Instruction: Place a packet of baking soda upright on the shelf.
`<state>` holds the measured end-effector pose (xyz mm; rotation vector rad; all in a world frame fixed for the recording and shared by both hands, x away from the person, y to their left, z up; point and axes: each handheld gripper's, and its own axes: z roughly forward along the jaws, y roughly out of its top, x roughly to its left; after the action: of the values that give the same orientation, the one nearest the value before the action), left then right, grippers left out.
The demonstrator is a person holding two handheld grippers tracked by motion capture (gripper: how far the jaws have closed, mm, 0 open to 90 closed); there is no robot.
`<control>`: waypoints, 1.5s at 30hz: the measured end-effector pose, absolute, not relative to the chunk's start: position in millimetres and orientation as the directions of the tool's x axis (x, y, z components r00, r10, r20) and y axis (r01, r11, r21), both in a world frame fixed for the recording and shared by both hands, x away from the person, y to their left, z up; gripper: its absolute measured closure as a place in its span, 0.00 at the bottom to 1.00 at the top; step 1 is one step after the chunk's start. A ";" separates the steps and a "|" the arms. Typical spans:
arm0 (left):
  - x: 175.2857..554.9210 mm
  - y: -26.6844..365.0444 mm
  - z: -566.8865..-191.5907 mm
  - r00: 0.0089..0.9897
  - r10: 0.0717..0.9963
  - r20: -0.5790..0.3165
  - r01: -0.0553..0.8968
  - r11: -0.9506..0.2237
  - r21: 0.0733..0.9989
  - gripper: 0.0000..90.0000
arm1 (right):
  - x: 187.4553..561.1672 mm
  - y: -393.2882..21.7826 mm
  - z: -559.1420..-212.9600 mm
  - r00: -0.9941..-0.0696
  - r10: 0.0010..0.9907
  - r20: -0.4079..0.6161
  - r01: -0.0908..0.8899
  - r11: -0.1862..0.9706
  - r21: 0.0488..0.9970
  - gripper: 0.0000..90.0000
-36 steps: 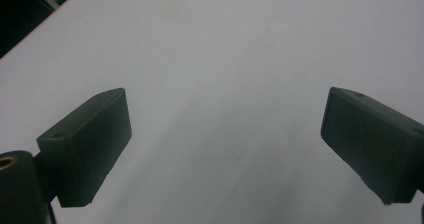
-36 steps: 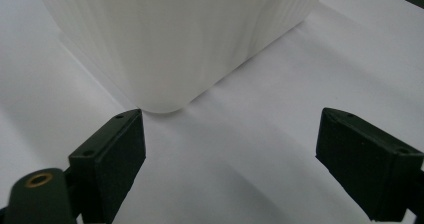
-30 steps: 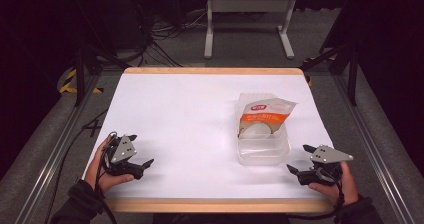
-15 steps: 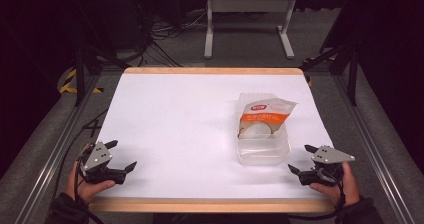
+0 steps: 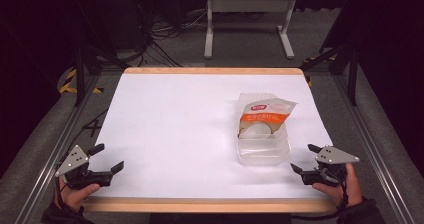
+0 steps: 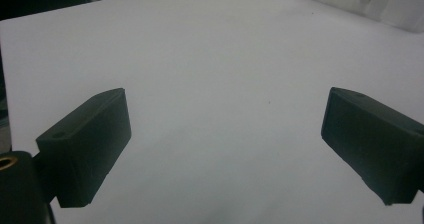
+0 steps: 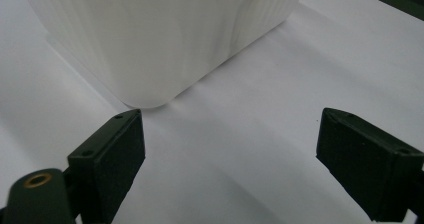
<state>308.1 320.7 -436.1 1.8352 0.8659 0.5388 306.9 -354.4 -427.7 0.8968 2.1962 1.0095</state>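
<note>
Both jaws are spread wide, nothing held: the right hand-held gripper (image 5: 309, 160) is set near the clear container (image 5: 263, 146), the left hand-held gripper (image 5: 108, 159) well apart.

One bench (image 5: 165, 134) was counted, and on it one clear plastic container (image 5: 263, 149) and one orange-and-white pouch (image 5: 263, 115). Two hand-held grippers were seen: the left hand-held gripper (image 5: 107, 158) and the right hand-held gripper (image 5: 305, 159).

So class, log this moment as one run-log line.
left gripper: open, empty | right gripper: open, beside tub | pouch: in tub
</note>
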 end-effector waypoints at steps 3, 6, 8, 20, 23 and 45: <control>308.9 316.8 -436.8 0.651 0.759 -0.017 0.324 -0.257 0.911 0.07 | 307.3 -353.6 -428.4 -0.623 0.753 -0.213 0.337 0.503 0.796 0.14; 309.5 311.7 -437.5 0.647 0.762 -0.009 0.329 -0.269 0.905 0.07 | 307.1 -353.4 -428.0 -0.620 0.755 -0.215 0.337 0.503 0.796 0.14; 309.8 307.7 -437.7 0.652 0.758 0.008 0.322 -0.287 0.902 0.07 | 306.9 -353.1 -427.3 -0.619 0.756 -0.212 0.337 0.499 0.798 0.14; 313.1 297.2 -441.3 0.650 0.760 0.022 0.343 -0.318 0.884 0.07 | 306.3 -354.7 -428.2 -0.616 0.760 -0.208 0.341 0.495 0.799 0.14; 313.4 296.0 -440.9 0.651 0.759 0.021 0.342 -0.318 0.884 0.07 | 306.5 -355.5 -428.3 -0.614 0.762 -0.206 0.342 0.492 0.801 0.14; 322.6 281.9 -437.1 0.658 0.752 0.048 0.343 -0.356 0.869 0.07 | 302.4 -360.1 -430.2 -0.598 0.776 -0.201 0.357 0.482 0.800 0.14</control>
<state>322.6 281.9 -437.1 1.9571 0.8549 0.5614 302.4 -360.1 -430.2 0.9322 2.1783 0.9934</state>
